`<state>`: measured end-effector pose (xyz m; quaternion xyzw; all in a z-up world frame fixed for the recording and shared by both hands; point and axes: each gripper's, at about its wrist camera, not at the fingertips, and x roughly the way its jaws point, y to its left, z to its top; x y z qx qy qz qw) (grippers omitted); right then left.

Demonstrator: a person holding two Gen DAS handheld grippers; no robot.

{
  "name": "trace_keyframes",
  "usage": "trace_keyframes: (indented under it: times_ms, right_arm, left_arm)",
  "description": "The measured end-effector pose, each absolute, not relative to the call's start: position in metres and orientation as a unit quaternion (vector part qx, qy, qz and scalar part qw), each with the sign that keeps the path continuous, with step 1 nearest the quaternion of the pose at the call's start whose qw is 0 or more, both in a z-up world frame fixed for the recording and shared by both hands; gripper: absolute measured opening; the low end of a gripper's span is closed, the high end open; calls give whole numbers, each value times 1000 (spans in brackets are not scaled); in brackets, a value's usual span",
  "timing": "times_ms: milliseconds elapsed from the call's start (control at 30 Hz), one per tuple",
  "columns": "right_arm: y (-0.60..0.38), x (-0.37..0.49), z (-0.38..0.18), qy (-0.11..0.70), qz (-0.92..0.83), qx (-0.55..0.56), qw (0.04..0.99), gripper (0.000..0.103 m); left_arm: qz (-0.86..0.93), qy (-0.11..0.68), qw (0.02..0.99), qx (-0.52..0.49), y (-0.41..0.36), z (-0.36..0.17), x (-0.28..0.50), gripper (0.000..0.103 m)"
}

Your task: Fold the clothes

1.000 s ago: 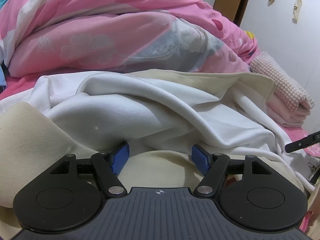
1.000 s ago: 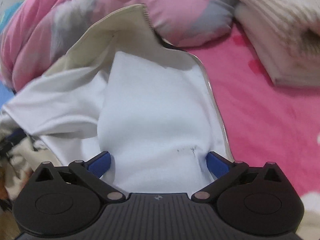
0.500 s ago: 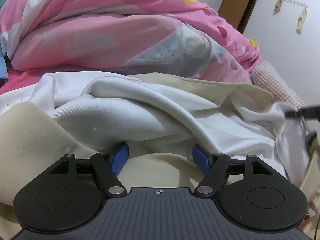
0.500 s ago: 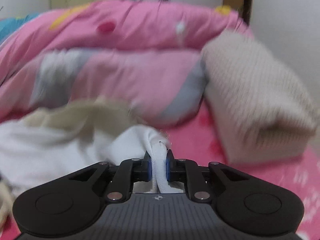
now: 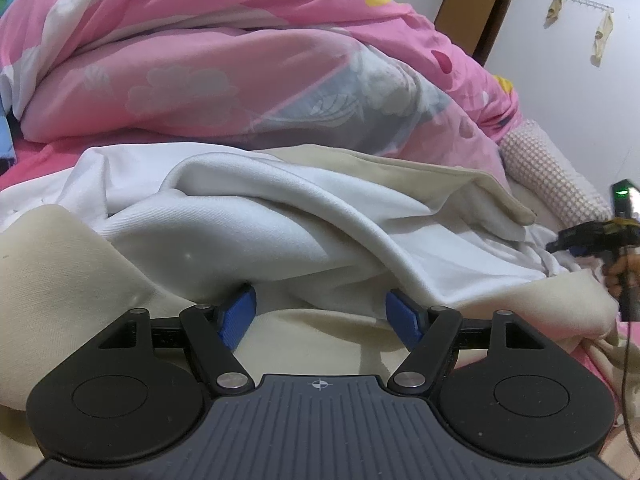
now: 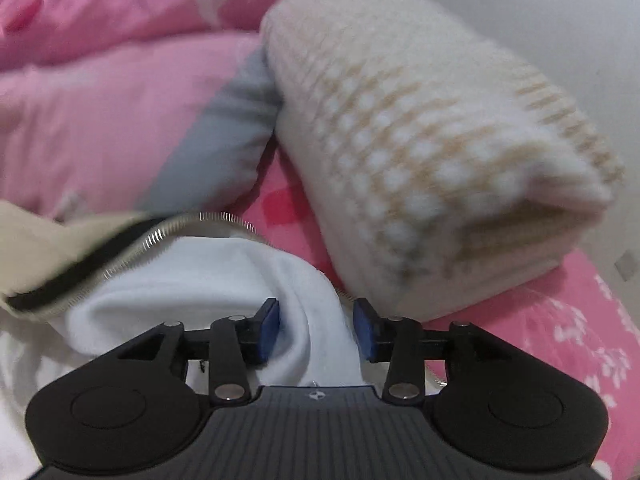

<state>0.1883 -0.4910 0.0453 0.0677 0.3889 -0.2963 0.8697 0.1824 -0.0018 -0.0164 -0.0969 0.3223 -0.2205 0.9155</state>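
Observation:
A cream jacket with a white lining [image 5: 280, 216] lies crumpled on the bed, its cream outer side [image 5: 60, 272] at the left. My left gripper [image 5: 320, 316] stands open low over it, the blue pads wide apart and lining draped over their tips. In the right wrist view a fold of the white lining [image 6: 316, 320] runs between the pads of my right gripper [image 6: 316, 330]. Its jaws are opening and there is a gap at the right pad. The jacket's zipper edge [image 6: 180, 228] curls just beyond. The right gripper's body and a hand [image 5: 616, 272] show at the far right of the left wrist view.
A heaped pink quilt [image 5: 200, 60] fills the back of the bed. A folded cream knit bundle [image 6: 420, 140] lies close ahead and to the right of the right gripper, on the pink sheet [image 6: 560, 320]. A white wall and a brown door frame [image 5: 476, 4] stand behind.
The right gripper shut on a fold of the white lining, carried it right toward the knit bundle, and its pads have now parted. The left gripper stayed in place.

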Motion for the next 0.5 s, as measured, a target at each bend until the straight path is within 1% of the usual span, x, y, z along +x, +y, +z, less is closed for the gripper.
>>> trace_keyframes:
  times_ms: [67,133,167,233,267,300,333,367,500]
  right_arm:
    - [-478,170,70,354,-293,56,886,44]
    - [-461,151,97,312,-278,44,907,53]
    - [-450,142,110,287,-261,39,921,62]
    - [-422,132,127,257,-191,23,947,66]
    - [-407,129,133,246,-151,14,957,71]
    - [-392,129,136,244,-109,4,964,77]
    - [-375,134,134,254,-65,-9,965,80]
    - [-358,141,130,267,-29,-25,963,86]
    - [-302,183,91,321,17,-103,941,86]
  left_arm:
    - [-220,320,916,-100,-1,-15,181,72]
    - [-219,317,917,-106,0,-13,180,73]
    - [-218,314,918,-108,0,-11,179,73]
    - [-213,309,921,-109,0,-10,177,74]
    - [-210,306,922,-108,-1,-9,177,74]
    - [-208,303,924,-107,-2,-8,176,75]
    - [-205,300,926,-106,-2,-7,175,75]
    - [-203,297,927,-103,-3,-6,174,76]
    - [-183,287,937,-72,-4,-6,171,76]
